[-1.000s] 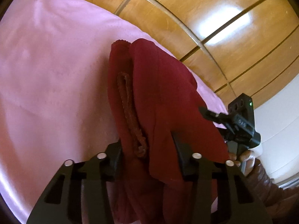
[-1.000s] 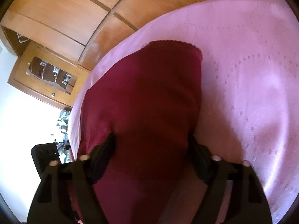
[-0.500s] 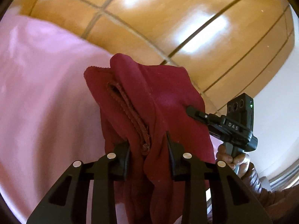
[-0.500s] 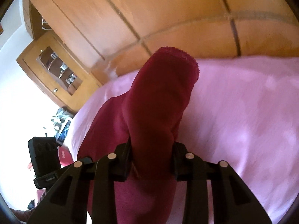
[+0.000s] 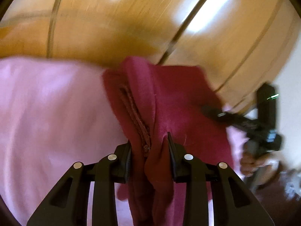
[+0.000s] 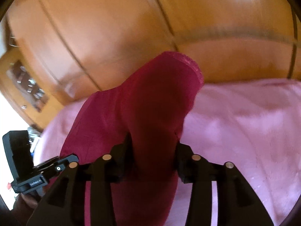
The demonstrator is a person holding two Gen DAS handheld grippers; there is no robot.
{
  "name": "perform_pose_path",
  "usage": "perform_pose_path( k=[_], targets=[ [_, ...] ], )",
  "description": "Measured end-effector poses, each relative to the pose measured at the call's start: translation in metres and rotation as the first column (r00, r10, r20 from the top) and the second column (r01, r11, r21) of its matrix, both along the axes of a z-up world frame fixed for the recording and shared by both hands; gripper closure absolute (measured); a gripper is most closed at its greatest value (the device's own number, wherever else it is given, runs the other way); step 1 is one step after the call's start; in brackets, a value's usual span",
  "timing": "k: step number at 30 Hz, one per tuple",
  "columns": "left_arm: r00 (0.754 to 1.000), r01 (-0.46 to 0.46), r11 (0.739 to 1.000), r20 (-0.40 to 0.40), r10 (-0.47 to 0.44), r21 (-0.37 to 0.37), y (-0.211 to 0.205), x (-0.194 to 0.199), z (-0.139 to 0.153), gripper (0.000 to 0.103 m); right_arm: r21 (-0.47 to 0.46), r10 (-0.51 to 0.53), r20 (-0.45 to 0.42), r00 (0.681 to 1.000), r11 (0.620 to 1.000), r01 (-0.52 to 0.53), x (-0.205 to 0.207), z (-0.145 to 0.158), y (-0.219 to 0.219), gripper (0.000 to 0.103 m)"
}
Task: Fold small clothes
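Your left gripper (image 5: 149, 146) and right gripper (image 6: 153, 146) each clamp the red fleece garment (image 5: 169, 101), lifted above the pink bedspread (image 5: 47, 113) — folding looks barely begun, nothing laid flat.

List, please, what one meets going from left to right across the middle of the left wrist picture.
Pink bedspread → dark red garment, clamped at the bottom by the left gripper → right gripper, gripping the garment's right edge → the hand that holds it.

A pink bedspread (image 6: 244, 131) fills the lower frame; glossy wooden wardrobe panels (image 5: 131, 18) span the top, a glass-fronted cabinet (image 6: 28, 86) at left.
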State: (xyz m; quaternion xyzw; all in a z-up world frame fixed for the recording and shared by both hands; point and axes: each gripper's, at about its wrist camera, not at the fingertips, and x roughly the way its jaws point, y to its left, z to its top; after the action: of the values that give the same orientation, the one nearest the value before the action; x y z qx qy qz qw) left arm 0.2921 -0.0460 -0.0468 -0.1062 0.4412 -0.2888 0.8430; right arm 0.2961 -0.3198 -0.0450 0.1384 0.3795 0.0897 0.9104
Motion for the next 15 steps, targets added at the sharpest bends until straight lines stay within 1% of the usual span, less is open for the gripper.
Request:
perform_pose_path(
  k=[1, 2, 3, 4, 5, 6, 8, 9, 11, 12, 13, 14, 15],
  targets=[
    [0.999, -0.004, 0.999, -0.048, 0.006, 0.055, -0.009, 0.005, -0.022, 0.072, -0.021, -0.016, -0.031, 0.999, 1.0, 0.016, 0.005, -0.015, -0.001, 0.05],
    [0.998, -0.016, 0.997, -0.064, 0.02, 0.074, -0.013, 0.005, -0.04, 0.069, -0.022, -0.018, -0.039, 0.999, 1.0, 0.017, 0.007, -0.028, -0.002, 0.041],
    [0.997, -0.03, 0.998, -0.064, 0.034, 0.054, -0.011, 0.005, -0.045, 0.068, -0.001, -0.024, -0.022, 0.999, 1.0, 0.024, 0.006, -0.037, -0.004, 0.037],
    [0.995, -0.057, 0.998, -0.085, 0.057, 0.0, -0.006, 0.004, -0.048, 0.068, 0.029, -0.032, -0.02, 0.999, 0.999, 0.033, 0.004, -0.04, -0.007, 0.035],
    [0.992, -0.07, 0.997, -0.103, 0.067, -0.019, -0.003, 0.005, -0.048, 0.068, 0.053, -0.035, -0.022, 0.999, 0.998, 0.037, 0.003, -0.041, -0.008, 0.035],
    [0.992, -0.077, 0.997, -0.106, 0.074, -0.017, 0.0, 0.003, -0.046, 0.065, 0.044, -0.036, -0.015, 0.999, 0.998, 0.037, 0.001, -0.038, -0.006, 0.035],
    [0.995, -0.082, 0.996, -0.06, 0.084, 0.042, -0.005, -0.003, -0.035, 0.063, -0.007, -0.042, 0.011, 0.999, 0.999, 0.042, -0.007, -0.027, 0.0, 0.033],
    [0.995, -0.089, 0.994, -0.032, 0.091, 0.067, -0.007, -0.009, -0.026, 0.06, -0.023, -0.048, 0.024, 0.999, 0.999, 0.049, -0.011, -0.022, 0.0, 0.032],
    [0.992, -0.125, 0.989, 0.016, 0.124, 0.079, -0.007, -0.019, -0.014, 0.059, -0.048, -0.064, 0.067, 0.996, 0.997, 0.067, -0.025, -0.008, 0.003, 0.032],
    [0.989, -0.143, 0.986, 0.044, 0.14, 0.081, -0.007, -0.011, -0.011, 0.059, -0.058, -0.06, 0.102, 0.993, 0.996, 0.066, -0.04, 0.001, 0.007, 0.032],
    [0.987, -0.152, 0.985, 0.071, 0.147, 0.08, -0.007, -0.016, -0.006, 0.059, -0.061, -0.053, 0.119, 0.991, 0.996, 0.06, -0.044, 0.008, 0.008, 0.032],
    [0.982, -0.163, 0.983, 0.107, 0.154, 0.082, -0.007, -0.019, 0.001, 0.059, -0.06, -0.038, 0.135, 0.99, 0.997, 0.046, -0.055, 0.013, 0.014, 0.033],
    [0.978, -0.173, 0.981, 0.134, 0.16, 0.093, -0.01, -0.016, 0.005, 0.059, -0.056, -0.024, 0.14, 0.99, 0.998, 0.033, -0.064, 0.017, 0.017, 0.036]
  ],
)
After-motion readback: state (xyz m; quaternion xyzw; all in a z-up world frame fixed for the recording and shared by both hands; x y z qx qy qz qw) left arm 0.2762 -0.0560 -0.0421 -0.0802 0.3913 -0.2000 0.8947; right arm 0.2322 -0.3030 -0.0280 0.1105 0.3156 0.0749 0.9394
